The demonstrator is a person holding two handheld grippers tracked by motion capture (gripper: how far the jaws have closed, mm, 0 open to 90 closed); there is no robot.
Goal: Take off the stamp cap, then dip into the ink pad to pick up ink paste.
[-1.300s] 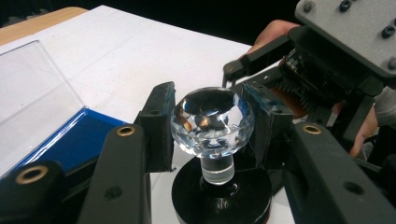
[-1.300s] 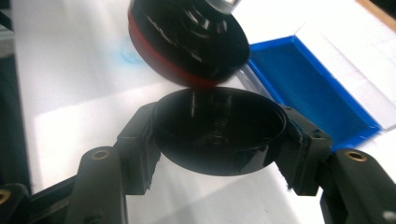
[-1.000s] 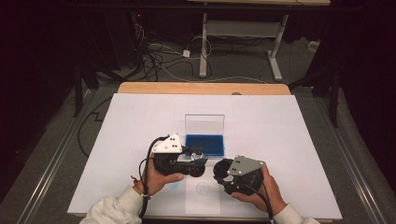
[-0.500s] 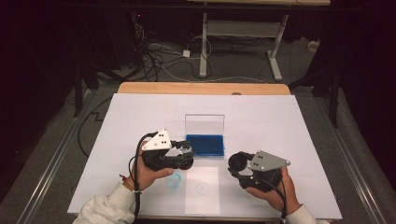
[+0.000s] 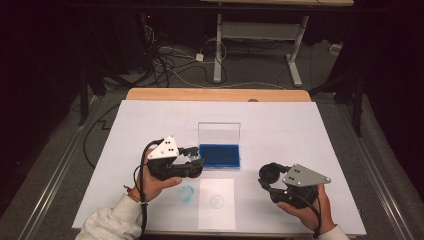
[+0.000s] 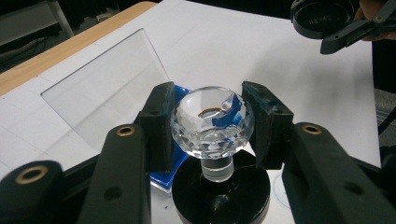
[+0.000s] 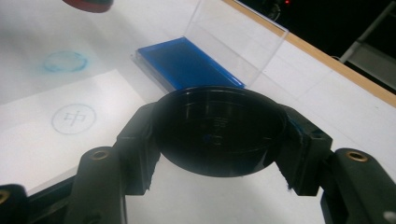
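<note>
My left gripper (image 5: 193, 161) (image 6: 212, 125) is shut on the faceted clear knob (image 6: 212, 122) of a stamp, whose black base (image 6: 222, 196) hangs below the jaws, just left of the blue ink pad (image 5: 219, 156). My right gripper (image 5: 270, 176) (image 7: 219, 136) is shut on a round black cap (image 5: 271, 173) (image 7: 219, 130), held above the table at the front right. The cap (image 6: 322, 16) also appears in the left gripper view at top right. The ink pad (image 7: 187, 65) lies in its case with the clear lid (image 5: 219, 132) standing open.
A white sheet (image 5: 216, 202) (image 7: 60, 126) with a round blue stamped mark (image 5: 216, 201) (image 7: 74, 119) lies at the table's front edge. A blue smudge (image 5: 186, 192) (image 7: 65, 60) marks the table mat beside it. A desk frame and cables are on the floor beyond the table.
The two grippers have drawn apart. My right hand has carried the black cap to the right; my left hand with the stamp has shifted left, beside the ink pad.
</note>
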